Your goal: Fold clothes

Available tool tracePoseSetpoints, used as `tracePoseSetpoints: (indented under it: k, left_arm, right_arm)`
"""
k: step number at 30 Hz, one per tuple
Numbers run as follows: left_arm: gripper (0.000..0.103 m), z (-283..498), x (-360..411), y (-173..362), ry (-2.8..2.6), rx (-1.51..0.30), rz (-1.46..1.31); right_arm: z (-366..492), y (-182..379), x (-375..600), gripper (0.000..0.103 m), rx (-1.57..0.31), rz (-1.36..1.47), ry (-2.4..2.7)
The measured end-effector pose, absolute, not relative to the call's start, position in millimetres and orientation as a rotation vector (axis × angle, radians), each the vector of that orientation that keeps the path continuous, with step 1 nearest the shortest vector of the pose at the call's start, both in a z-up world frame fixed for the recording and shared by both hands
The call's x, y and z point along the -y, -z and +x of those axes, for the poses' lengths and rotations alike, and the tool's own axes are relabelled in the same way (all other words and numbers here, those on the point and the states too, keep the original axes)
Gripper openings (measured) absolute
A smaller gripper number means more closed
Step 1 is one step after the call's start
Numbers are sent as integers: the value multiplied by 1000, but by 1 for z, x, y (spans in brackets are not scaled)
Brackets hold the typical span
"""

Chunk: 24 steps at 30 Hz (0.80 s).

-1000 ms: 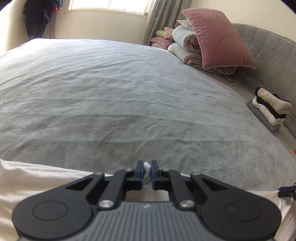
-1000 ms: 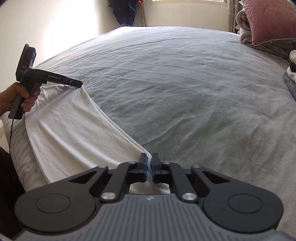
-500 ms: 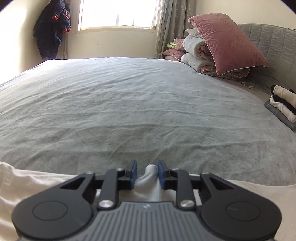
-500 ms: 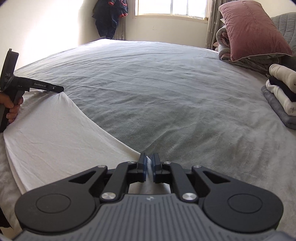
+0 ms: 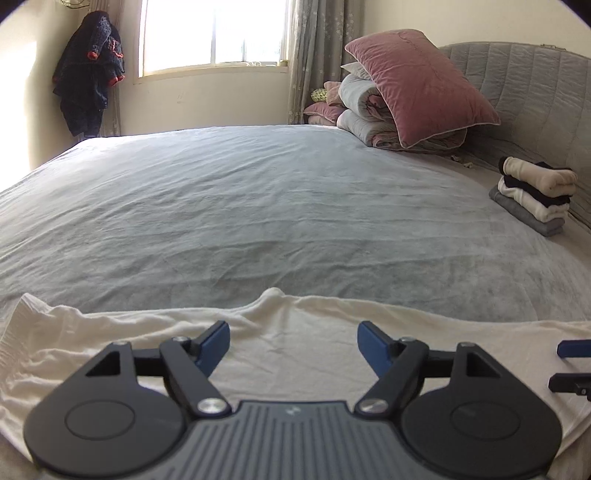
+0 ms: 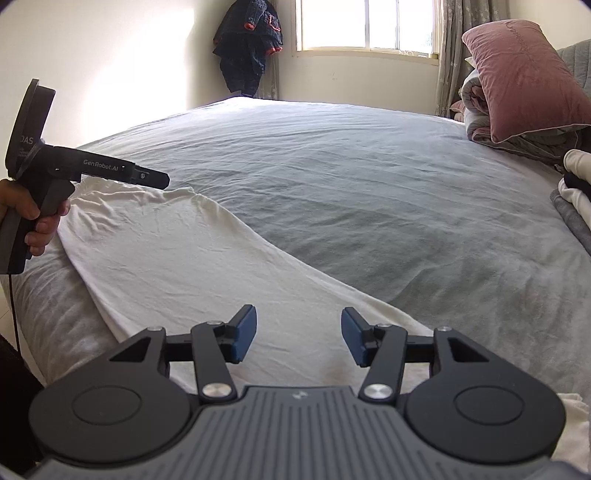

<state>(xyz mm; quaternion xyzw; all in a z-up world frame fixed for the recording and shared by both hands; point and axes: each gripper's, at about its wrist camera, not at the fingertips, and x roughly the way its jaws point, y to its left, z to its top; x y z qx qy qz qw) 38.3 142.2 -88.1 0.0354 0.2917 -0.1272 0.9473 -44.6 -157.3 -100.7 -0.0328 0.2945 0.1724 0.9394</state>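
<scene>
A white garment [image 5: 295,332] lies flat along the near edge of the grey bed [image 5: 258,206]; the right wrist view shows the same garment [image 6: 192,258] as a long band. My left gripper [image 5: 293,345] hovers just above the cloth, its jaws opening, with nothing pinched between the blue pads. My right gripper [image 6: 298,338] is likewise over the garment's other end, jaws opening and empty. The left gripper [image 6: 151,180], held in a hand [image 6: 33,221], also shows from the side in the right wrist view. The right gripper's fingertips [image 5: 570,349] peek in at the left view's right edge.
A stack of folded clothes [image 5: 535,194] sits at the right by the padded headboard [image 5: 535,92]. A pink pillow [image 5: 417,85] leans on rolled quilts [image 5: 365,110] at the back. A dark jacket [image 5: 88,74] hangs beside the window [image 5: 214,33].
Both grippers let go of the white garment's edge and opened. Both pulled back toward me, and the cloth now lies loose on the bed.
</scene>
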Motion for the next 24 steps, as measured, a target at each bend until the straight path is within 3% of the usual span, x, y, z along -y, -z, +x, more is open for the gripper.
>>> tracePoseSetpoints:
  k: [5, 14, 17, 21, 24]
  left_arm:
    - [80, 11, -156, 115, 231, -643, 143]
    - [83, 6, -197, 102, 179, -640, 99]
    - [72, 27, -200, 94, 192, -625, 97]
    - [41, 65, -197, 95, 186, -643, 85]
    - [37, 94, -199, 103, 146, -666, 70]
  right_arm:
    - [-71, 110, 164, 64, -599, -39, -316]
    - [-108, 106, 206, 68, -617, 39, -208]
    - [-107, 100, 215, 68, -623, 81, -188]
    - [-99, 90, 222, 68, -608, 113, -140]
    - [-96, 85, 224, 68, -601, 121, -123]
